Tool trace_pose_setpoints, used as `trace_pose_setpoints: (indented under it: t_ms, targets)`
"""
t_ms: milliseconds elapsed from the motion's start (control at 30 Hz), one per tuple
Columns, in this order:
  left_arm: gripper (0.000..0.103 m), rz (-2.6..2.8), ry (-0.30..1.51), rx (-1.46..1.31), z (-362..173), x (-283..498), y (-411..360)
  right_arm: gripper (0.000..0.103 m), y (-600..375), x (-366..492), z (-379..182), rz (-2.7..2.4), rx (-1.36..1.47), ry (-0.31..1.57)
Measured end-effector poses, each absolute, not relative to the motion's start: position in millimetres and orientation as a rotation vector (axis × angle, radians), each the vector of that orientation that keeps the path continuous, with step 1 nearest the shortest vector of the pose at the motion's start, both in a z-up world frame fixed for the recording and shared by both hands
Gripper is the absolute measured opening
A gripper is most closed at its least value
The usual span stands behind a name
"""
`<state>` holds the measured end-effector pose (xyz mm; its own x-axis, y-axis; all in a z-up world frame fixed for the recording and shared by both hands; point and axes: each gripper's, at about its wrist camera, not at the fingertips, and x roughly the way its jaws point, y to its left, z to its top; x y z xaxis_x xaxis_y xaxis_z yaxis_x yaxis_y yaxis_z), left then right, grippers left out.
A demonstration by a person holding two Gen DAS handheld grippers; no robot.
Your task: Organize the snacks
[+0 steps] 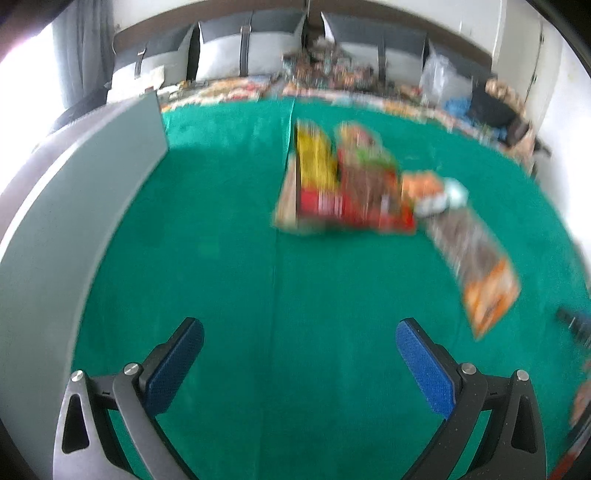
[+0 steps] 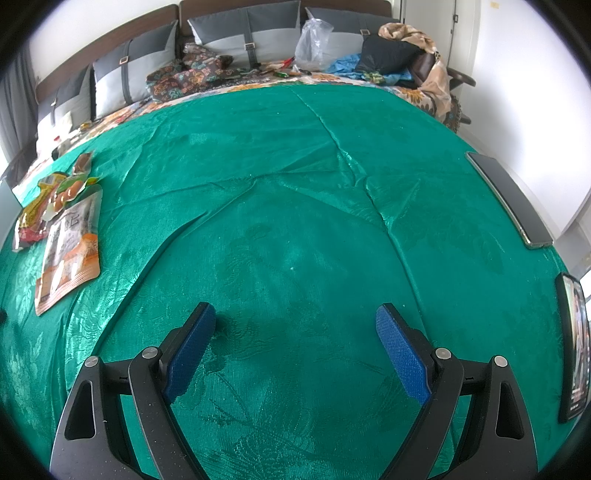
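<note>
From my left gripper (image 1: 299,354) I see both jaws released, wide apart, with only green bedspread (image 1: 221,240) between them. A grey panel (image 1: 66,221) stands along the edge from 8 to 10 o'clock. The snack packets (image 1: 347,184) lie in one overlapping cluster at about 1 o'clock, well clear of the jaws; the view is blurred, so I cannot count them firmly. An orange-and-grey pouch (image 1: 476,269) trails from the cluster toward 3 o'clock.

From my right gripper (image 2: 295,339) the jaws are likewise released and empty over the bedspread. The cluster sits at 9 to 10 o'clock: I count the large orange-and-grey pouch nearest, and at least two smaller packets (image 2: 55,195) beyond it, overlapping. Two dark phones lie on the right: phone one (image 2: 509,199) at 2 o'clock, phone two (image 2: 574,347) at 3 o'clock. Three grey cushions (image 2: 243,33) line the headboard at 12 o'clock.
</note>
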<state>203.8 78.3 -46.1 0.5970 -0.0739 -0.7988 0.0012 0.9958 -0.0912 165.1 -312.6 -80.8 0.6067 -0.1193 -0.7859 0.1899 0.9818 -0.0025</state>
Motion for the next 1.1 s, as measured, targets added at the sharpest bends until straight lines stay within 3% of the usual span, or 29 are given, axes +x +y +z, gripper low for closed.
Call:
trace_pose_setpoints:
  t_ms: [167, 267, 300, 400, 567, 800, 833, 900, 967, 1033, 1100]
  targets:
    - [0.097, -0.036, 0.934, -0.094, -24, 275, 80, 0.091, -313, 165, -81, -0.179, 0.085, 0.902]
    - [0.079, -0.002, 0.972, -0.115, -31, 314, 80, 0.091, -312, 165, -81, -0.179, 0.085, 0.902]
    - [0.072, 0.000, 0.997, -0.123, -36, 325, 78, 0.091, -312, 165, -81, -0.179, 0.085, 0.902]
    - [0.031, -0.038, 1.060, -0.120, -51, 343, 71, 0.091, -313, 165, -81, -0.179, 0.085, 0.902]
    - [0.030, -0.079, 1.040, -0.082, -50, 325, 69, 0.091, -312, 165, -81, -0.179, 0.085, 0.902]
    - [0.029, -0.200, 1.113, -0.178, -46, 204, 106, 0.091, -312, 165, -81, -0.180, 0.085, 0.902]
    - [0.025, -0.223, 1.124, -0.181, -46, 189, 107, 0.091, -313, 165, -81, -0.180, 0.086, 0.902]
    - [0.025, -0.276, 1.146, -0.200, -47, 152, 112, 0.091, -313, 165, -81, -0.180, 0.086, 0.902]
    - [0.036, -0.268, 1.155, -0.203, -49, 131, 116, 0.091, -312, 165, -81, -0.180, 0.086, 0.902]
    - [0.083, -0.225, 1.144, -0.168, -49, 123, 116, 0.091, -313, 165, -81, -0.180, 0.086, 0.902]
    - [0.089, -0.203, 1.113, -0.161, -48, 120, 112, 0.091, -313, 165, -81, -0.180, 0.086, 0.902]
